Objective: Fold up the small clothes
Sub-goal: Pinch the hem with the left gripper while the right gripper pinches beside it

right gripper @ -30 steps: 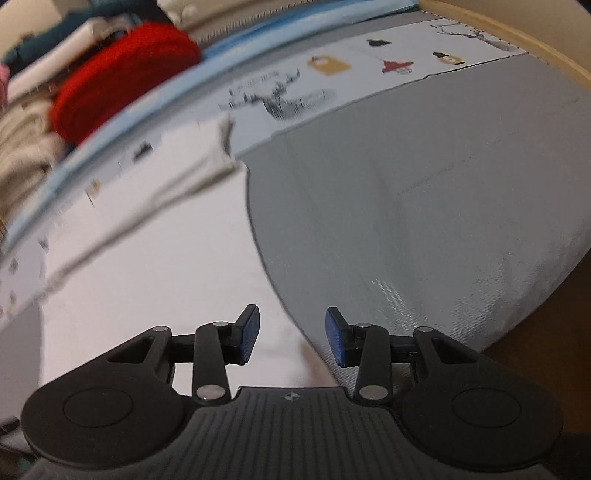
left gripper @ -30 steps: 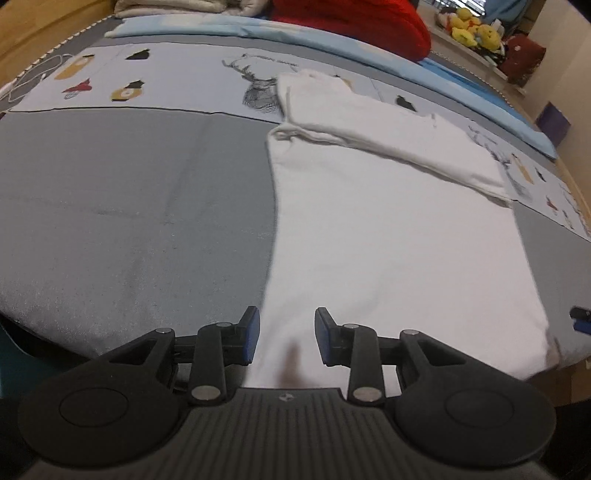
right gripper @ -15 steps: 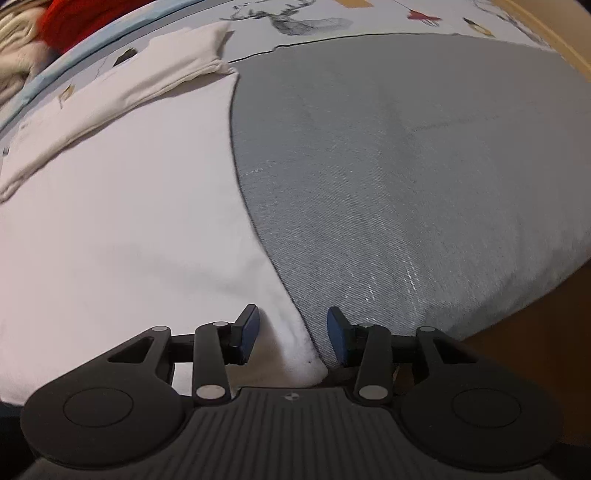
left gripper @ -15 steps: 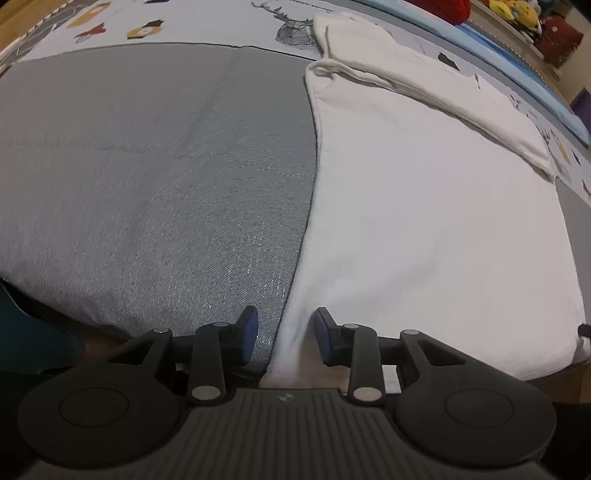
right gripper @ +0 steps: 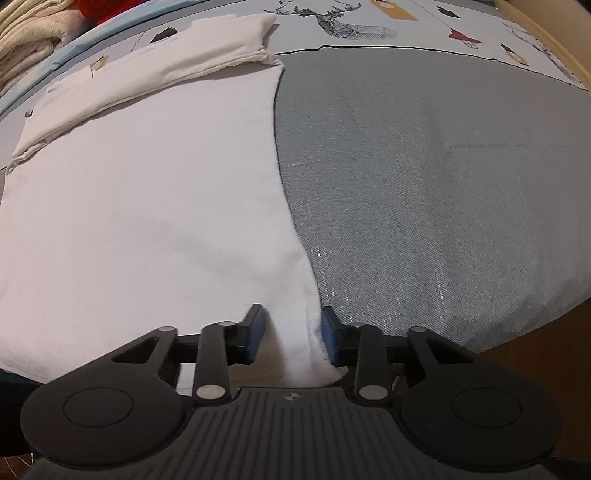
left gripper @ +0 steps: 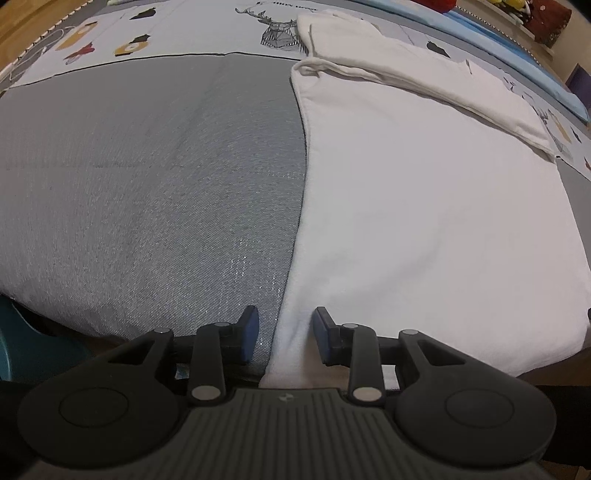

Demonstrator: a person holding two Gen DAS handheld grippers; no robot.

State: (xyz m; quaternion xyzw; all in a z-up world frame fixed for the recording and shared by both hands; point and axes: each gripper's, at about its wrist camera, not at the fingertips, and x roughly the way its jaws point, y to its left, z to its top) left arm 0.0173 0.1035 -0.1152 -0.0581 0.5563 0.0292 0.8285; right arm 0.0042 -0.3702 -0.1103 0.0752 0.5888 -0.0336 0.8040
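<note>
White garment (left gripper: 424, 206) on grey bedcover (left gripper: 155, 192) — black deer print (left gripper: 280, 29), blue-padded black hand-held gripper (left gripper: 285, 334).

L gripper (left gripper: 285, 334) open at the bed's (left gripper: 147, 192) near edge, fingers (left gripper: 249, 326) astride the white garment's (left gripper: 424, 221) near-left corner. Sleeve (left gripper: 406, 70) folded across its far end. Deer print (left gripper: 279, 27) by far edge.

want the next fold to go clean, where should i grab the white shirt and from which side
Grip the white shirt at its two near hem corners, coming from the bed's near edge. The hem hangs slightly over that edge, and each corner already sits between the open left gripper and right gripper.
</note>
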